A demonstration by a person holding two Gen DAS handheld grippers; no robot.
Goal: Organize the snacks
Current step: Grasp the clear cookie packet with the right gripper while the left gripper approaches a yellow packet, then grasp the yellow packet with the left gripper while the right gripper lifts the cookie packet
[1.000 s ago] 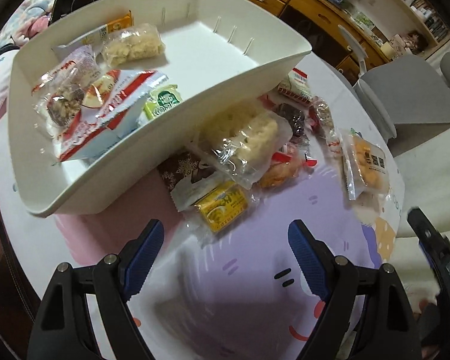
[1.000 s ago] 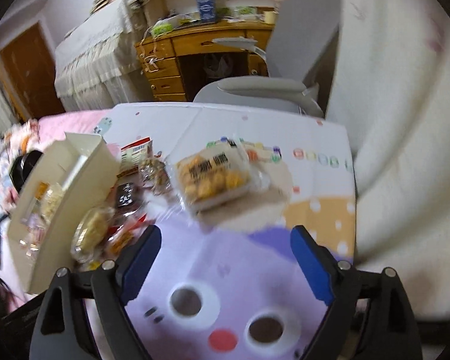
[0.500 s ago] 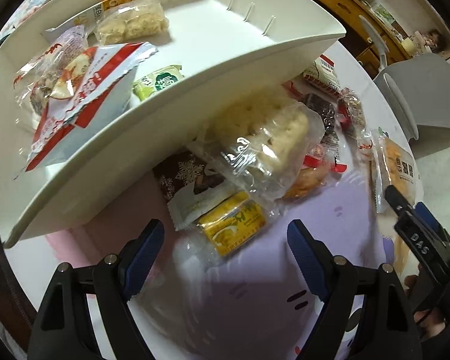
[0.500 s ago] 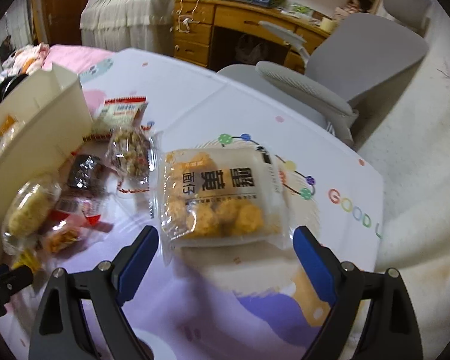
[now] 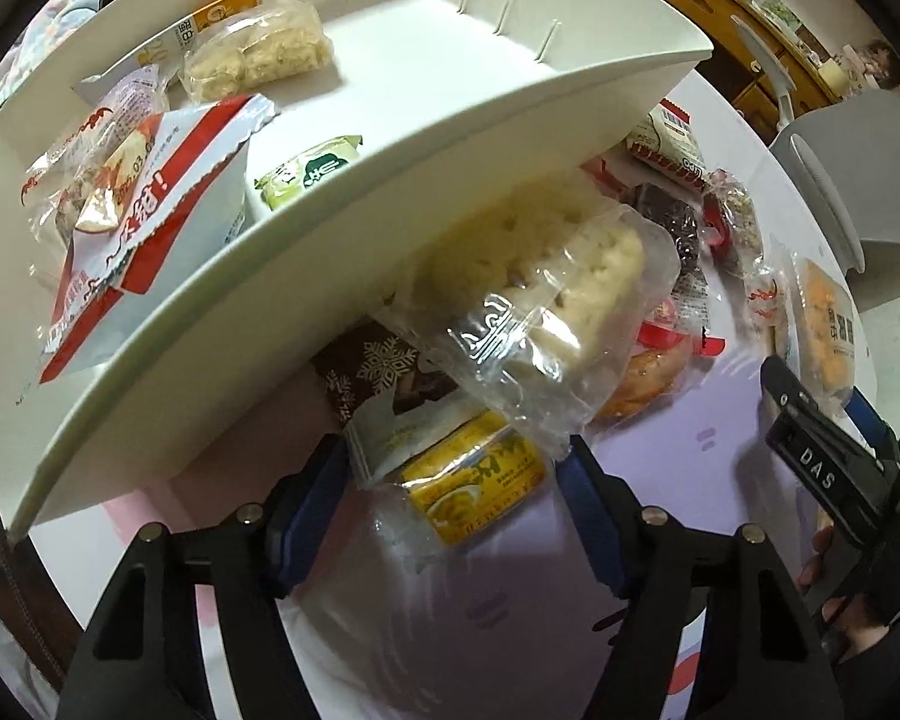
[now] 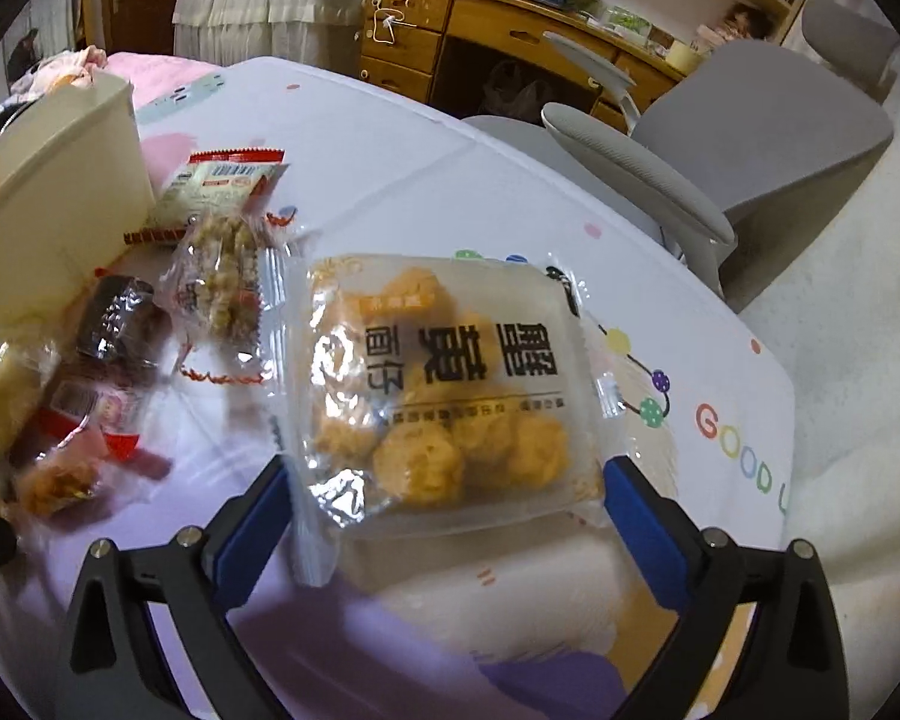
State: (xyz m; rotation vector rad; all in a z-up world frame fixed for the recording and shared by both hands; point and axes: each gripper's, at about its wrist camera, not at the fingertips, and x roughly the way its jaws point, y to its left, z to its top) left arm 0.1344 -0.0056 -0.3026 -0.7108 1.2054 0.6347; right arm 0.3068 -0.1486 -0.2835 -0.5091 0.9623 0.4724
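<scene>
Left gripper (image 5: 450,510): points steeply down over the desk (image 5: 678,456); its jaws have just been closing and now stand part-way apart, with the yellow pack (image 5: 480,495) between the blue pads (image 5: 591,516). Whether the pads press on it I cannot tell.
Right gripper (image 6: 444,516): jaws have just been opening and are spread wide, either side of the near edge of the orange bag (image 6: 444,390); the pads lie just beside the bag's edges, not squeezing it.
Yellow pack: lies on the desk just in front of the tray (image 5: 306,276), partly under a clear rice-cake bag (image 5: 546,300) and touching a brown snowflake packet (image 5: 384,372).
Orange bag: flat on the desk, to the right of the snack pile, black print on top.
Tray: cream, with a raised wall, at the left of the desk; it holds a red-and-white bag (image 5: 150,228), a green packet (image 5: 312,171), a pale crumbly bag (image 5: 258,57) and an orange-ended bar (image 5: 210,18).
Loose pile: a nut bag (image 6: 228,282), a dark wrapped piece (image 6: 114,318) and a red-edged packet (image 6: 222,186) lie between the tray and the orange bag.
Background: grey chair (image 6: 750,120), wooden drawers (image 6: 426,42).
</scene>
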